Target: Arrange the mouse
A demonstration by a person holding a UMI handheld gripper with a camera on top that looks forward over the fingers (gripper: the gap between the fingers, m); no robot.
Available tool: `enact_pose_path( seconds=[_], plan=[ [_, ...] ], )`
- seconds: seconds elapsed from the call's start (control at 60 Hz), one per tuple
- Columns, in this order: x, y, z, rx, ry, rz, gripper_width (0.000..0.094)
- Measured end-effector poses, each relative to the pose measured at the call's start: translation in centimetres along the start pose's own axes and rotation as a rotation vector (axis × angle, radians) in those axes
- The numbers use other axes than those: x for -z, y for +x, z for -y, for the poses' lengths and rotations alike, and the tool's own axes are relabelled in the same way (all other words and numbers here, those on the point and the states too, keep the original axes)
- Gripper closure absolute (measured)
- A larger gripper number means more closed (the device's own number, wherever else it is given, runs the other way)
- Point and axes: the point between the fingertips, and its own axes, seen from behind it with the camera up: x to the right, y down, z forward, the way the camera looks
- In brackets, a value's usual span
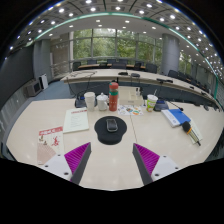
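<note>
Spanning the whole foreground, the pale table (30,125) carries every item, and its near edge runs just under the gripper (112,158), which hovers above it. Bare tabletop lies between the fingers and the dark mouse pad (111,128), giving open room for a straight approach. The mouse (111,125) rests on this pad, just ahead of the fingers and centred between their lines, a placement that appears to suit a direct reach. A notebook (76,120) lies to one side of the pad and a blue item (176,117) well apart on the other, so the side lanes are narrower. Beyond the pad stand a red bottle (113,96) and a white cup (90,100), limiting forward overshoot. The fingers are spread wide and hold nothing; the pink pads (76,154) face an empty gap
</note>
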Motion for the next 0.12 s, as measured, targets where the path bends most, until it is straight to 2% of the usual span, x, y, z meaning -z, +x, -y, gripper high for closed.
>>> enact_pose_path(
  seconds=[0.117],
  plan=[
    [0.49,-0.58,-0.01,0.002,0.004,0.011,0.0081]
  ],
)
